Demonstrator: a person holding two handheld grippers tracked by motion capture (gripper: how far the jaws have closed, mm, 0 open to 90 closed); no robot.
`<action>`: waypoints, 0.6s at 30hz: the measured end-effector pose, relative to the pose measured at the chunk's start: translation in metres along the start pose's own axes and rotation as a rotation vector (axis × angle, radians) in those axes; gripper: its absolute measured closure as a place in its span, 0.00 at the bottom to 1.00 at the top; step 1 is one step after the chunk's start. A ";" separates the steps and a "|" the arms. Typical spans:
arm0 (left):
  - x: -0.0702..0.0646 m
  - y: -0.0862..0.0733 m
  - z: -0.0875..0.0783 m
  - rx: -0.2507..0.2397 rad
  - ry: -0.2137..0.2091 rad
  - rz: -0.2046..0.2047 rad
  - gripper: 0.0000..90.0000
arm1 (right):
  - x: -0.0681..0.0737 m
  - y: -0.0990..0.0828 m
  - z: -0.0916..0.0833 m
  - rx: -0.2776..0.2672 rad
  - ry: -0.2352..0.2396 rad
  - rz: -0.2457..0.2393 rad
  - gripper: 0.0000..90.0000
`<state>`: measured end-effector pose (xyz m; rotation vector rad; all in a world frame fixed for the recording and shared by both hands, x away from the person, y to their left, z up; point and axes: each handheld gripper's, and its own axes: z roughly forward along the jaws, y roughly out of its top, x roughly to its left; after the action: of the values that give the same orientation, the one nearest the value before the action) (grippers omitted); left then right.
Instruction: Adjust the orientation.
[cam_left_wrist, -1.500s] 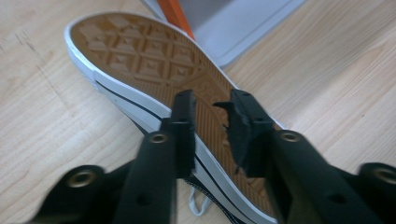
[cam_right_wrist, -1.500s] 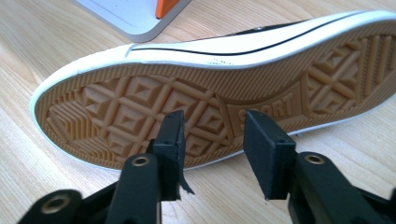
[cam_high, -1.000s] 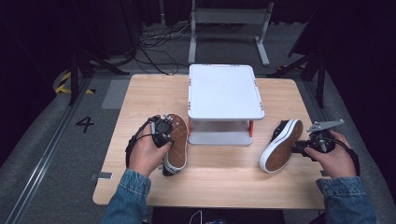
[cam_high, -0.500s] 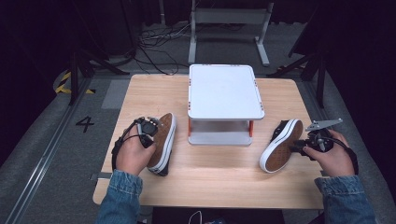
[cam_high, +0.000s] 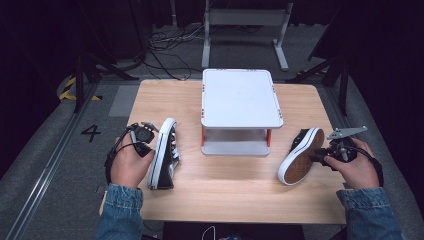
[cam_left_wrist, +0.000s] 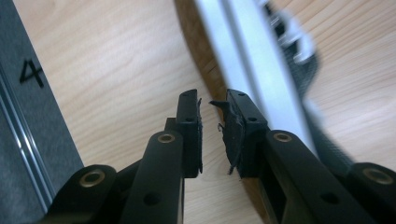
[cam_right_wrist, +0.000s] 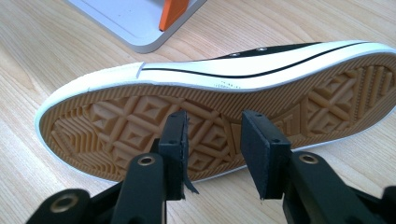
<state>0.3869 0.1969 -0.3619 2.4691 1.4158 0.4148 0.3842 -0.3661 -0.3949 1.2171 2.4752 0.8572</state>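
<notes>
High view, left shoe: on its side at desk left, beside white rack.
Left gripper: jaws just opening, released, nothing between.
Right gripper: jaws parted, gripping nothing, facing right shoe sole.
Risk: a nudge skidding the tilted right shoe.

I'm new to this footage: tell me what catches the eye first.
Two black-and-white shoes lie on their sides on the wooden table, the left shoe by the left tongs and the right shoe by the right tongs, its tan sole turned toward them. Between them stands a white two-tier rack with orange posts.
</notes>
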 end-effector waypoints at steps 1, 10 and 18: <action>-0.003 0.002 -0.002 -0.005 -0.005 0.016 0.85 | 0.000 0.000 0.000 -0.001 -0.001 -0.002 0.70; -0.018 0.011 0.010 0.041 -0.043 0.078 0.92 | 0.001 -0.001 -0.002 -0.010 -0.001 -0.008 0.70; 0.003 0.001 0.006 0.042 -0.014 0.003 0.91 | 0.003 0.001 -0.001 -0.007 0.003 -0.009 0.70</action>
<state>0.3913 0.1981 -0.3667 2.5024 1.4304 0.3704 0.3829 -0.3637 -0.3938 1.2024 2.4759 0.8656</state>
